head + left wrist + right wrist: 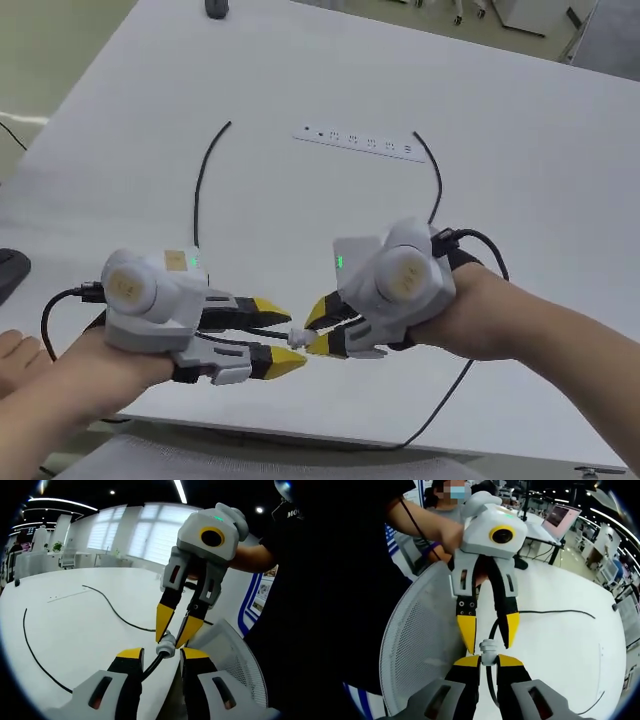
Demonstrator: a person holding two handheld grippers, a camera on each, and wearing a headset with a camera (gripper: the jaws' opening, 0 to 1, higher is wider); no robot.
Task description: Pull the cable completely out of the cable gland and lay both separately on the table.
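Note:
A small white cable gland (298, 338) hangs in the air over the table's front edge, between two grippers that face each other. My right gripper (318, 330) is shut on it; in the right gripper view the gland (489, 651) sits pinched between the yellow tips. A black cable (151, 666) runs from the gland (166, 645) back between the jaws of my left gripper (283, 335). Those jaws stand apart on either side of the cable, so the left gripper is open. The rest of the cable (555, 612) trails across the white table.
A white power strip (365, 143) lies at the table's middle back, with loose black cable runs (200, 185) to either side. A dark keyboard corner (10, 270) sits at the left edge. A white mesh chair back (420, 640) is below the grippers.

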